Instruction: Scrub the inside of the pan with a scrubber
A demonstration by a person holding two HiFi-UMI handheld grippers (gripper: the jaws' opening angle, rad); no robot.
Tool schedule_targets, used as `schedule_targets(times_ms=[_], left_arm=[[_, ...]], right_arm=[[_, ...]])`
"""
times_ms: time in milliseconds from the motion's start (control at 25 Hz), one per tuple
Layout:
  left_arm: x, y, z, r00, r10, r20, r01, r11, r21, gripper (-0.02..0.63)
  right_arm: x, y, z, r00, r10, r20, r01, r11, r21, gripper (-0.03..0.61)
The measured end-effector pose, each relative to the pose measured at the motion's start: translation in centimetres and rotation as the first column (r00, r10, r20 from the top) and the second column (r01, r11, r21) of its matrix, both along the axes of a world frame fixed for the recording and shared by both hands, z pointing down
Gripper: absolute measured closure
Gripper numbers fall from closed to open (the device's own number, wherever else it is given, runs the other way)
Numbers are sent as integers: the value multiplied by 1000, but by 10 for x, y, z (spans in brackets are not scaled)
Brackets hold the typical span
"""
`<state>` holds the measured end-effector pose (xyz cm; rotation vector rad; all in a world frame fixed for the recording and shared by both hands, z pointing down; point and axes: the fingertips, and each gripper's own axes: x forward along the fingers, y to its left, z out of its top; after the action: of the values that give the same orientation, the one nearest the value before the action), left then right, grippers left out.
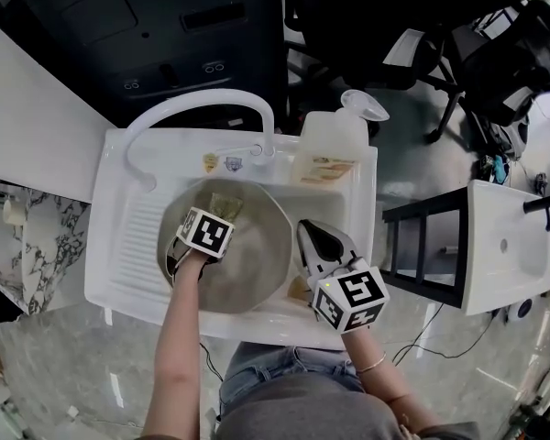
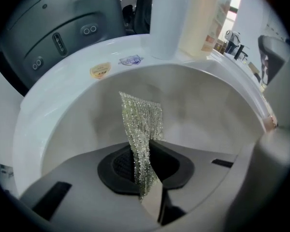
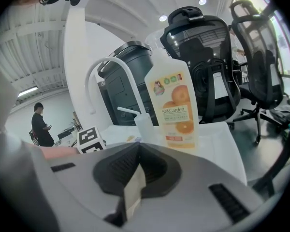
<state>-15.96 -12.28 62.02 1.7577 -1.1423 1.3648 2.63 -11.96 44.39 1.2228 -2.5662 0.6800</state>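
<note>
White sink (image 1: 119, 287) w/ ribbed drainboard (image 1: 133, 232) at 9 o'clock. 1 pan (image 1: 257, 264) sits in its basin. 1 soap bottle (image 1: 330, 149) on rim at 1 o'clock, faucet (image 1: 202, 106) at 12.

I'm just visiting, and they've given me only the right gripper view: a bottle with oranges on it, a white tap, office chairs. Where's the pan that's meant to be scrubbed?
Observer: Below what your camera catches. In the head view the pan sits in the white sink, just left of your right gripper.
Operator: And the scrubber?
Observer: The left gripper has its jaws shut on a shiny mesh scrubber, which sticks out beyond them.
Operator: Is that one inside the pan?
Observer: Yes. The head view shows the left gripper over the pan's inside, toward its far wall.
</note>
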Motion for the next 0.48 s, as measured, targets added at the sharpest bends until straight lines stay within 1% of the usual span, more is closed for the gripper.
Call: schedule_targets(times_ms=[120,240,360,480], left_arm=[[-13,-1,-1,997,13,76,-15,1000,21,552],[-28,-3,-5,984,29,176,-40,998,55,552],[-38,-1,-9,959,52,280,-78,993,85,552],[-46,1,-13,920,86,381,-131,987,94,552]], right_arm=[[-1,4,-2,1000,-8,-3,8,1000,6,568],[-2,9,-4,1000,-13,-5,13,1000,10,568],[-1,15,-6,1000,-14,-8,14,1000,14,568],[2,21,-9,1000,-12,-11,12,1000,17,568]])
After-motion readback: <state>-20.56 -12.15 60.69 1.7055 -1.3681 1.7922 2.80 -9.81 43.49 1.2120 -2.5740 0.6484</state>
